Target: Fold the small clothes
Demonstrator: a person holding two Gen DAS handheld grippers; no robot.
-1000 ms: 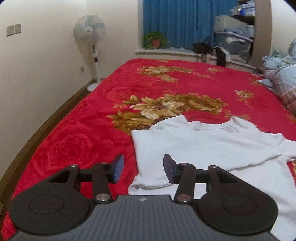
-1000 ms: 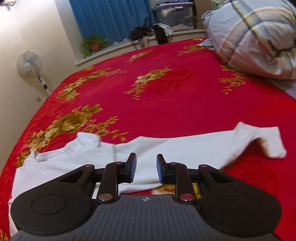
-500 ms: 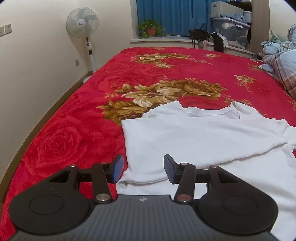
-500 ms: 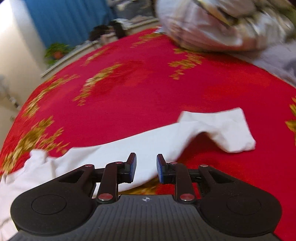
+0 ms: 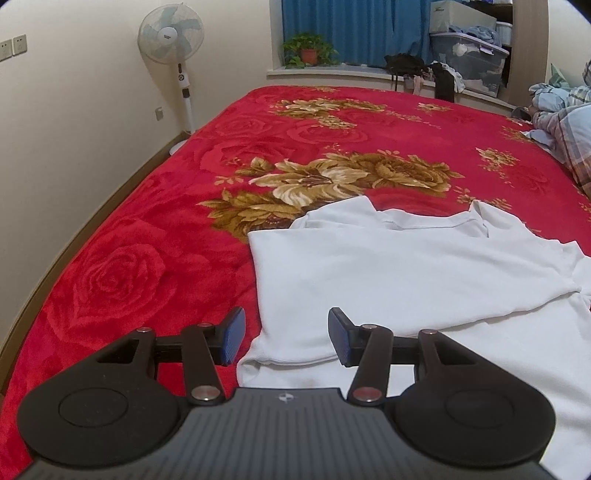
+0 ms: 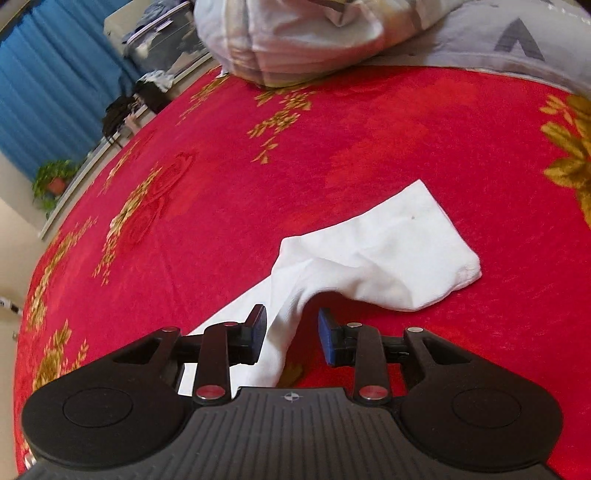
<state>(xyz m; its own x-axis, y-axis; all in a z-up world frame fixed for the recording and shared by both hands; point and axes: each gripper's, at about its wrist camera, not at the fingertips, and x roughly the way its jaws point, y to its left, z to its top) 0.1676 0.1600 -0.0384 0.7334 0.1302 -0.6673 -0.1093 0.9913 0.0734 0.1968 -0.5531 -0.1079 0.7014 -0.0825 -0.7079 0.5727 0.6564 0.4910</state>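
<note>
A small white shirt (image 5: 406, 280) lies on the red floral bedspread (image 5: 155, 266), its left side folded over the body, collar toward the far side. My left gripper (image 5: 283, 339) is open and empty, just above the shirt's near left corner. In the right wrist view the shirt's right sleeve (image 6: 384, 254) stretches out to the right on the bedspread (image 6: 332, 140). My right gripper (image 6: 291, 338) is open, its jaws on either side of the cloth where the sleeve joins the body, not closed on it.
A plaid quilt lies at the right of the bed (image 5: 565, 125) and shows ahead in the right wrist view (image 6: 314, 33). A standing fan (image 5: 171, 37) is by the left wall. A windowsill with a potted plant (image 5: 308, 51) and storage boxes (image 5: 469, 55) lies beyond the bed.
My right gripper has swung right and tilted, moving from the shirt's body to the sleeve, and its jaws have opened wider. My left gripper has shifted slightly and stays open.
</note>
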